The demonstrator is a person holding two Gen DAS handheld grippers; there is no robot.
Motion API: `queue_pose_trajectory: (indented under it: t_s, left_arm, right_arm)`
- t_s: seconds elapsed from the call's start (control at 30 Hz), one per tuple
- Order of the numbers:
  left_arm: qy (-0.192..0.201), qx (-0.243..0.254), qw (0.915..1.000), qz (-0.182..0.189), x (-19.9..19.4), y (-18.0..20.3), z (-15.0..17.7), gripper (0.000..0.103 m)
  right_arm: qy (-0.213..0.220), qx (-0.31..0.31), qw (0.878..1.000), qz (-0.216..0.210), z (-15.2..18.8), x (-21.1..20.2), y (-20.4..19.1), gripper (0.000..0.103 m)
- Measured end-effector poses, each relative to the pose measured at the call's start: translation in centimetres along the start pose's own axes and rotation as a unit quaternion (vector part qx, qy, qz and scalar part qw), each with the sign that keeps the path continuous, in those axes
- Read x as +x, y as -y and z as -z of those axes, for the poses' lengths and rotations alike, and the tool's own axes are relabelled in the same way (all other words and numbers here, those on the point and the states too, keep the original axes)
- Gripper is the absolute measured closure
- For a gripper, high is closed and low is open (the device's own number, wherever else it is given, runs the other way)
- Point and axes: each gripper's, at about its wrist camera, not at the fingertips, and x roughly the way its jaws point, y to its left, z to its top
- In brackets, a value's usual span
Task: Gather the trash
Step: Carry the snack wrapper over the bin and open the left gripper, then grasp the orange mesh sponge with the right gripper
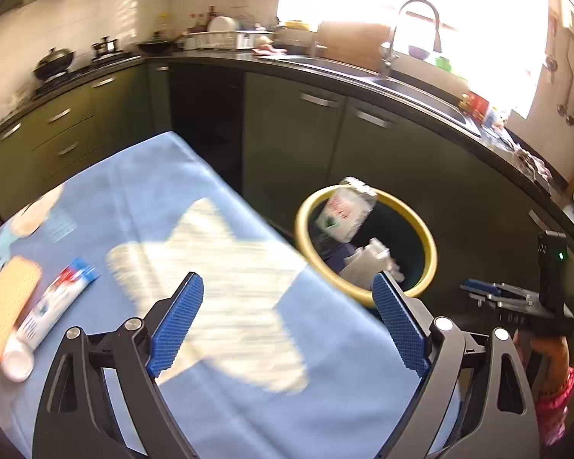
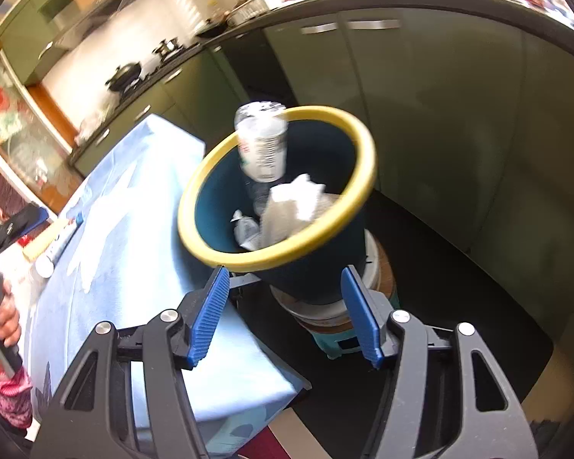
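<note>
A dark blue bin with a yellow rim (image 1: 303, 229) stands just off the right edge of the table. A white can (image 1: 344, 210), blurred, is in the air over the bin's far rim and touches neither gripper. The right wrist view shows the same can (image 2: 262, 141) above the yellow rim (image 2: 279, 256), with crumpled white paper (image 2: 292, 206) inside the bin. My left gripper (image 1: 287, 281) is open over the table's right edge, its jaws wide and empty. My right gripper (image 2: 285, 273) is open just before the bin, nothing between its fingers.
A blue cloth with a pale star covers the table (image 1: 164, 176). A toothpaste tube (image 1: 53, 306) and an orange pack (image 1: 7, 298) lie at its left. The bin rests on a stack of tubs (image 2: 336, 317). Green kitchen cabinets (image 1: 294, 134) and a sink counter stand behind.
</note>
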Motion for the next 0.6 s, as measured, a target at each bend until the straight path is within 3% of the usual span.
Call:
queue_pose_trajectory:
  t_s: [0.17, 0.3, 0.6]
  left_arm:
    - [0.014, -0.044, 0.9978, -0.048, -5.1, -6.0, 4.8, 0.014]
    - [0.026, -0.081, 0.9932, -0.08, -8.7, -10.1, 8.6, 0.014]
    - [0.057, -0.134, 0.9787, -0.145, -15.5, -14.6, 14.7, 0.012]
  right_arm:
    - [-0.006, -0.061, 0.998, -0.013, -1.4, 0.9, -5.5, 0.045]
    - [-0.014, -0.128, 0.991, -0.047, -2.5, 2.2, -11.7, 0.045]
    - [-0.02, -0.288, 0.944, -0.16, -1.8, 5.0, -30.1, 0.045]
